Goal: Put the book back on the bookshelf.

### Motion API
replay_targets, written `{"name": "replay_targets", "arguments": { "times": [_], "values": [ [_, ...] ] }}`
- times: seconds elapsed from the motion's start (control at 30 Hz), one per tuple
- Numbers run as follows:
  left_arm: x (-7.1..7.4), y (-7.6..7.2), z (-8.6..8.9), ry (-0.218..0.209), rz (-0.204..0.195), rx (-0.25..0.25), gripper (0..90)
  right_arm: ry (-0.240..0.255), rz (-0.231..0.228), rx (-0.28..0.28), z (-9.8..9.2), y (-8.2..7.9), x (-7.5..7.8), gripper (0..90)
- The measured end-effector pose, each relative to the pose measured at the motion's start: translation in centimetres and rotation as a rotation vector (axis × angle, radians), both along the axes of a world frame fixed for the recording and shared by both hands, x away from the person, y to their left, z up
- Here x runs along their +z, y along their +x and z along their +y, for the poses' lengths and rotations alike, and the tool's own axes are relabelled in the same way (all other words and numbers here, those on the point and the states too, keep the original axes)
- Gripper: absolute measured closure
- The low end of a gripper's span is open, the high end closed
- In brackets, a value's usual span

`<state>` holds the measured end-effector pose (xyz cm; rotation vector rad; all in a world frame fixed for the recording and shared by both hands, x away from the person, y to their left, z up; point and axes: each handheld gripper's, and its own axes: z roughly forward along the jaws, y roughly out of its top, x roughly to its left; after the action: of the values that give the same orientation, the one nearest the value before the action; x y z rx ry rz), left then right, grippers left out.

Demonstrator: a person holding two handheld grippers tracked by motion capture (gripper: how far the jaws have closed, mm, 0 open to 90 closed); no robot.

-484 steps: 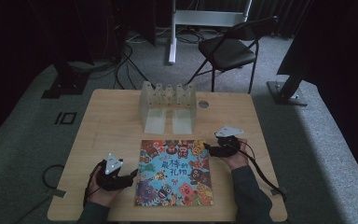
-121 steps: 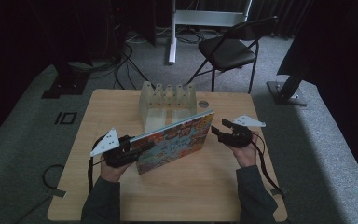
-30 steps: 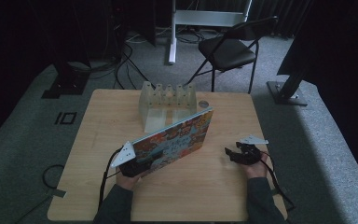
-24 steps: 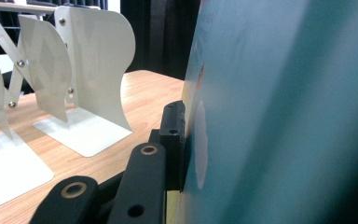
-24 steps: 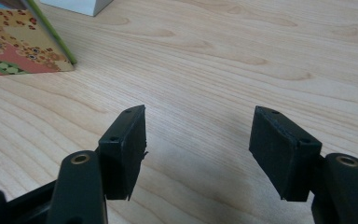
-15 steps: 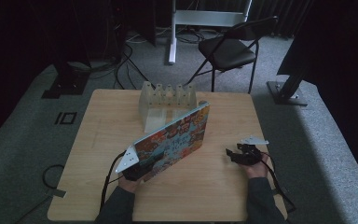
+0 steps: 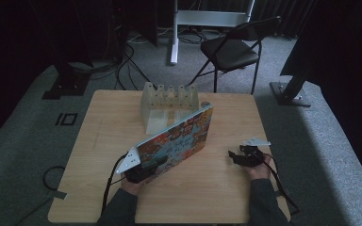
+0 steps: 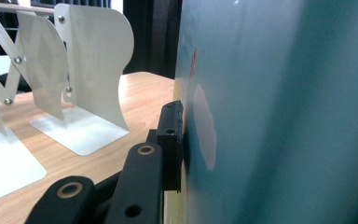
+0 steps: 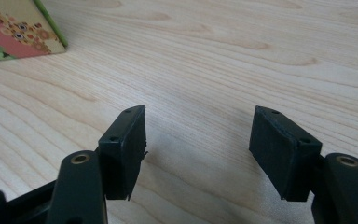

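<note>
Hidden behind the picture book (image 8: 279, 112): second jaw of the left gripper (image 7: 143, 170); rack (image 8: 51, 93) cut off at left edge.
</note>
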<state>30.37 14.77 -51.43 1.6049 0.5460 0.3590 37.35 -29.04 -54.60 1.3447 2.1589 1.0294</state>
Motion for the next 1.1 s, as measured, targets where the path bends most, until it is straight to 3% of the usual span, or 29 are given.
{"name": "replay_targets", "arguments": {
  "times": [0.37,0.63,0.8,1.1],
  "values": [
    [0.2,-0.9,-0.8,0.061,-0.061,0.029,78.7,-0.034,0.005,-0.012,0.1,0.2,-0.3,30.0],
    [0.7,-1.3,-1.3,0.068,-0.053,0.083,80.5,-0.033,-0.002,-0.011,0.0,0.2,-0.4,29.4],
    [0.9,-1.0,-1.0,0.065,-0.033,0.083,80.7,-0.021,0.002,-0.014,-0.1,0.2,-0.4,29.3],
    [1.4,-1.1,-0.5,0.076,-0.038,0.093,80.8,-0.030,0.001,-0.010,0.0,0.2,-0.4,28.4]
  ]
}}
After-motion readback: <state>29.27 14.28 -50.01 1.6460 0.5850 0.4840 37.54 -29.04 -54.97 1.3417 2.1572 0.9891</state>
